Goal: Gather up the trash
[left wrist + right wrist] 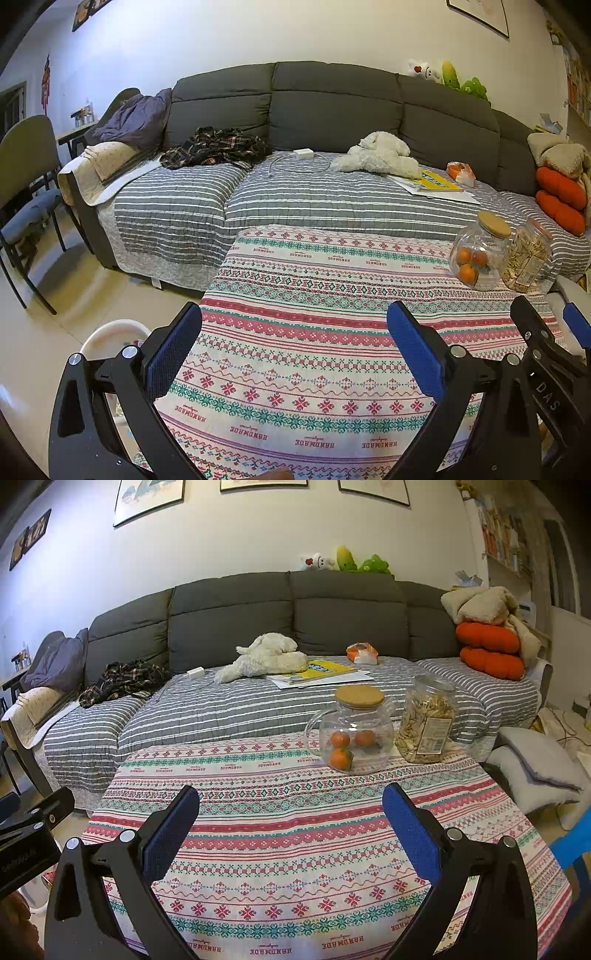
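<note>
Both tongs are wide open and hold nothing. The left tongs [293,354] hang over the near left part of the counter [314,350]. The counter has a cloth with red and green patterns on it. The right tongs [291,834] hang over the near middle of the same counter [295,812]. The right tongs also show at the right edge of the left view.

At the far right corner of the counter stands a round glass jar [351,734] with a cork lid. It has three oranges inside. Just beside it, on its right, stands a tall clear jar of snacks [424,723].

Behind the counter is a grey sofa [229,616] with a striped blanket on its seat. The trash looks like an orange and white wrapper [362,652]. It lies on the sofa seat, near the back cushions, to the right of a yellow book [325,669]. A white stuffed toy [266,657] lies with its right end on that book. A plaid shirt [122,679] lies at the left end of the seat. Two orange cushions [487,650] sit stacked at the right end.

A white bin [110,336] stands on the floor by the counter's near left corner.
</note>
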The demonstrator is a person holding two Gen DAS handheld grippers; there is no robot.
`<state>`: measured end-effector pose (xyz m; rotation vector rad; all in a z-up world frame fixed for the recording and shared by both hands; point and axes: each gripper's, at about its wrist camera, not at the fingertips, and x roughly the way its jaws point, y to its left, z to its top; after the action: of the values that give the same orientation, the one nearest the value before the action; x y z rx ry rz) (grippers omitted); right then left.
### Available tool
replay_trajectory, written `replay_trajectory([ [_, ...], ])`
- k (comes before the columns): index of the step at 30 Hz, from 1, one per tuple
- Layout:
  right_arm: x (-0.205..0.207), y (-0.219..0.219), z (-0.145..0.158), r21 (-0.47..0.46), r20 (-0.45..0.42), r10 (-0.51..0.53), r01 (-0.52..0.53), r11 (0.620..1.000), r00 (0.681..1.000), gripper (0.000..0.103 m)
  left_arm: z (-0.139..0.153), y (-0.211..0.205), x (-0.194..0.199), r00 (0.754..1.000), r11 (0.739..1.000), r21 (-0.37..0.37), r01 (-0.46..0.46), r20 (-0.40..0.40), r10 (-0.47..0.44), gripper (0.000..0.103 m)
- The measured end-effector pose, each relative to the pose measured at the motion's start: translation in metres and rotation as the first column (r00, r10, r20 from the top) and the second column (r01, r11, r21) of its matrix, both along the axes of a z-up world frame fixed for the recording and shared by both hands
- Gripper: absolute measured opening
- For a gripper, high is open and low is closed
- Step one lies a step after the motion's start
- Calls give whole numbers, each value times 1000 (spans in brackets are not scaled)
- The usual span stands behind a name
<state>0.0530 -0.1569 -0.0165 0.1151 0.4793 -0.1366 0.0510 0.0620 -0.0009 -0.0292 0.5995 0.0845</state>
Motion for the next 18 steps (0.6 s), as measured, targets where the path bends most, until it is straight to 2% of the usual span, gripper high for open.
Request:
replay_trajectory([
  [18,0,-2,0,1,7,-1,1,1000,1000,97,1,-1,-1,1000,1000,12,4,13,-4,96],
])
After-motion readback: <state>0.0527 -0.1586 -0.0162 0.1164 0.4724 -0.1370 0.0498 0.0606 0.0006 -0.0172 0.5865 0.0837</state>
